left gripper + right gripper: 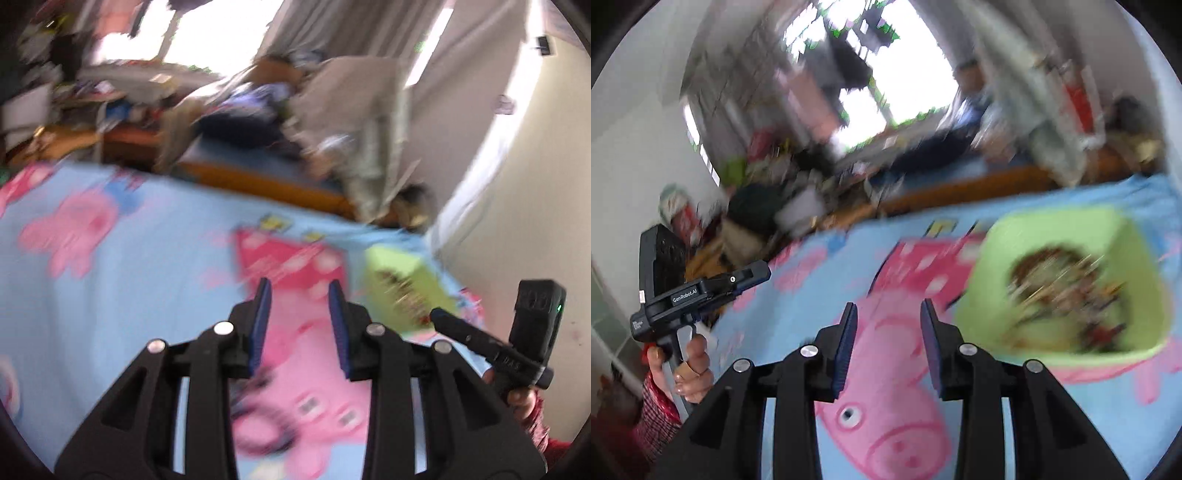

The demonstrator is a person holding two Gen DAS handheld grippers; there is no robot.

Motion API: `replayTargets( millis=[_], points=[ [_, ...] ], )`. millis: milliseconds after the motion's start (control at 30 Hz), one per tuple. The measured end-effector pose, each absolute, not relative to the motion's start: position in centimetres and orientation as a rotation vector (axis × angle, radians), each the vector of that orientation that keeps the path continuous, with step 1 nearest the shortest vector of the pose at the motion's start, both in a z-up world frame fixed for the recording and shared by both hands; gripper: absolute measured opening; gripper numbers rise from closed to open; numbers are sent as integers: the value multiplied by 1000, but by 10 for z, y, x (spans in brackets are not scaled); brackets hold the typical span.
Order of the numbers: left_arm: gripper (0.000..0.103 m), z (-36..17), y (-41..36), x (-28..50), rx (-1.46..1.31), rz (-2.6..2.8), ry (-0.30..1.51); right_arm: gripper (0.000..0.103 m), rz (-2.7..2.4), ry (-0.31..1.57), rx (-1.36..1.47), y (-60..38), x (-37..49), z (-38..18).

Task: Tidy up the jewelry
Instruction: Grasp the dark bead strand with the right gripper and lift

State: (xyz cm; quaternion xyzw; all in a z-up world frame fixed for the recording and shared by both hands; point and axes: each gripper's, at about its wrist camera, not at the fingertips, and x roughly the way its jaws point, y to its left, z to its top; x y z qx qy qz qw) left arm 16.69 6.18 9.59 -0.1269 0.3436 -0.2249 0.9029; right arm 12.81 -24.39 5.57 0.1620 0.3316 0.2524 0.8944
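A cartoon sheet (pixel 798 280) covers the bed. Only the right view shows the green tray (pixel 1067 288) fully, jewelry (pixel 1067 291) inside. Both grippers, left (pixel 300 291) and right (pixel 888 314), are apart and empty.

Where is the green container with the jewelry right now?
The green container sits on the blue cartoon bedsheet, ahead and to the right of the right tool. In the left wrist view it lies further right, near the wall.
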Motion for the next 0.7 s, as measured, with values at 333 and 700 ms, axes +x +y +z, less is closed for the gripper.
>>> replayTargets(
  millis=[333,700],
  points=[
    [30,34,109,135,-279,-407,809,6,620,861,176,-130,159,24],
    [30,25,104,119,-271,-472,832,6,615,928,77,-89,193,5]
  ],
)
